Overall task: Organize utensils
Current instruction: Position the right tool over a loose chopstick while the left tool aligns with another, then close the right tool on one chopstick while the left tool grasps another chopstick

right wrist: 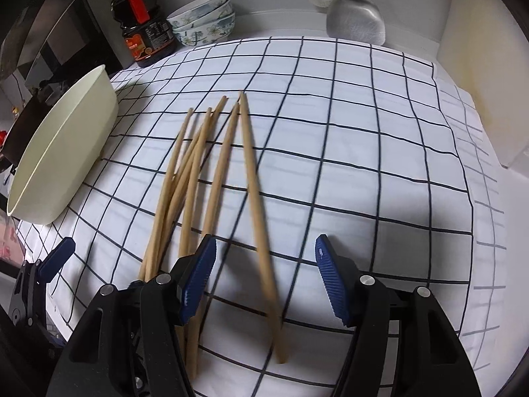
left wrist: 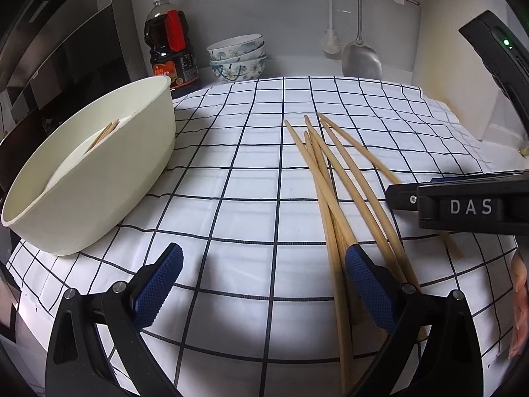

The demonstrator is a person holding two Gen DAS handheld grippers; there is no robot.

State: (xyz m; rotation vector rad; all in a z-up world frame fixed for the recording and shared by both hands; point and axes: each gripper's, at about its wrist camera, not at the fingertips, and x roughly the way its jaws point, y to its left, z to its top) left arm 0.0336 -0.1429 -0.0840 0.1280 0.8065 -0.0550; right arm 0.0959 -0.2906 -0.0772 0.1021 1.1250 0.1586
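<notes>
Several wooden chopsticks (left wrist: 334, 178) lie fanned on the white checked cloth (left wrist: 248, 172); they also show in the right wrist view (right wrist: 198, 165). A cream tub (left wrist: 99, 165) at the left holds two chopsticks (left wrist: 104, 134). My left gripper (left wrist: 264, 284) is open and empty, low over the cloth, its right finger beside the chopstick ends. My right gripper (right wrist: 264, 278) is open; one chopstick (right wrist: 258, 211) lies between its fingers, untouched. The right gripper also shows in the left wrist view (left wrist: 463, 205) at the right edge.
A soy sauce bottle (left wrist: 170, 46), stacked flowered bowls (left wrist: 236, 59) and a hanging metal spatula (left wrist: 362, 59) stand along the back wall. A dark appliance (left wrist: 49, 66) is at the left. The cream tub also shows in the right wrist view (right wrist: 62, 152).
</notes>
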